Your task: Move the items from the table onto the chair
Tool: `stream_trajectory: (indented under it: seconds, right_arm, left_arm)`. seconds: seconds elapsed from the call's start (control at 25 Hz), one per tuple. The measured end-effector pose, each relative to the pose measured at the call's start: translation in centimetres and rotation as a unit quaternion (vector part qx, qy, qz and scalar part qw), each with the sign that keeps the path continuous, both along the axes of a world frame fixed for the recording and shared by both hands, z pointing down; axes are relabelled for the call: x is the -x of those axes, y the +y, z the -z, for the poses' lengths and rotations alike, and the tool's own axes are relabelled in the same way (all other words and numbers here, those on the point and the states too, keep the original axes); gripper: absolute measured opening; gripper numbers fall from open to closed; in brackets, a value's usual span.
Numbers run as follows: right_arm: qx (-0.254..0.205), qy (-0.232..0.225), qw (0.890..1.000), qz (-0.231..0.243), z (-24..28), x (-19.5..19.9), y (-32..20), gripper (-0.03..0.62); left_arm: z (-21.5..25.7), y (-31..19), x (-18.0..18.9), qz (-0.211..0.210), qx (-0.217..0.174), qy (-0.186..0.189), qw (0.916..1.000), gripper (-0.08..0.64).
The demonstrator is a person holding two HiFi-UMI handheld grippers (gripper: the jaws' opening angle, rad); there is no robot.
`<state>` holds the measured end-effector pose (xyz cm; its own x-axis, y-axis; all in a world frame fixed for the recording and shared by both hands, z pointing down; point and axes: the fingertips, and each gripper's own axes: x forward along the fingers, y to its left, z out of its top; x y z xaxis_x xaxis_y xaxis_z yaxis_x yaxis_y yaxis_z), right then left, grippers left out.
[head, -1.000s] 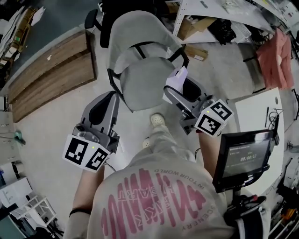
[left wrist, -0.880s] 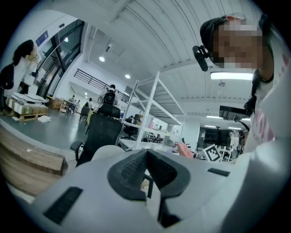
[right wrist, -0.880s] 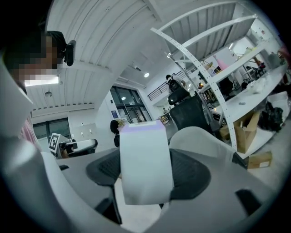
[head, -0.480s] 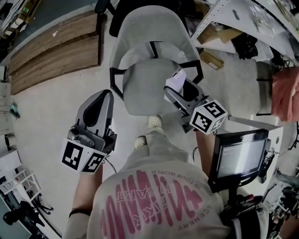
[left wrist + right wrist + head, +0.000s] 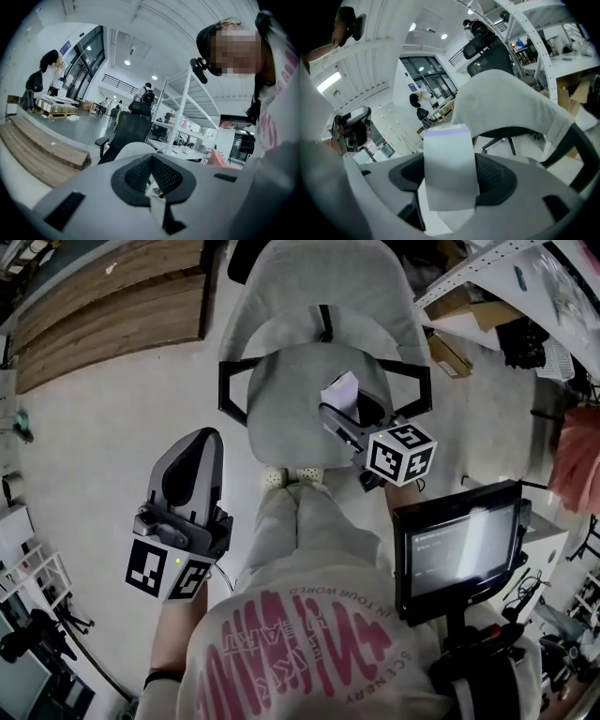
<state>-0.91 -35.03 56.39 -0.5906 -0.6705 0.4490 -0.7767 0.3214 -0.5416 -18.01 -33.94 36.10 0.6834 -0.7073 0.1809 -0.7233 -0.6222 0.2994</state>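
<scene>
A grey chair stands straight ahead of me, and its backrest fills the right gripper view. My right gripper hangs over the right half of the seat, shut on a white box with a lilac top edge. That box stands upright between the dark pads. My left gripper is over bare floor to the left of the chair. Its tips meet and I see nothing held in it. In the left gripper view the chair's grey top shows just above the jaws.
My feet are at the seat's front edge. Low wooden platforms lie at the far left. A white shelf rack and a cardboard box flank the chair on the right. A monitor hangs at my chest.
My right gripper has carried the box down and forward over the chair seat. The left gripper has drifted slightly along the floor beside the chair. The chair now looks closer.
</scene>
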Motion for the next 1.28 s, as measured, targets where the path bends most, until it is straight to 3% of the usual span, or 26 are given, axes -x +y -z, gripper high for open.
stream_trajectory:
  seconds: [0.24, 0.48, 0.72, 0.88, 1.04, 1.28]
  right_arm:
    - [0.072, 0.042, 0.996, -0.016, -7.0, 0.5, -0.3, 0.324]
    - [0.157, 0.092, 0.983, -0.028, -13.3, 0.8, 1.2, 0.324]
    - [0.218, 0.150, 0.963, -0.052, -18.8, 0.9, 2.7, 0.324]
    - [0.258, 0.227, 0.937, -0.057, -21.6, 0.0, 4.0, 0.324]
    - [0.272, 0.272, 0.922, -0.048, -22.7, -0.4, 4.8, 0.324]
    - [0.265, 0.274, 0.923, -0.040, -23.2, -0.1, 4.5, 0.324]
  left_arm:
    - [-3.9, -0.8, 3.2, 0.024, 0.041, -0.012, 0.9988, 0.008]
    - [-6.2, -0.7, 4.2, 0.026, 0.075, -0.018, 0.9967, 0.008]
    - [-8.8, -0.5, 4.3, 0.013, 0.101, -0.019, 0.9946, 0.008]
    - [-9.4, -0.9, 3.9, 0.010, 0.109, 0.003, 0.9940, 0.008]
    - [-10.0, -0.7, 3.7, 0.005, 0.118, -0.008, 0.9929, 0.008]
    - [-10.1, -0.8, 3.3, 0.001, 0.132, -0.023, 0.9909, 0.008]
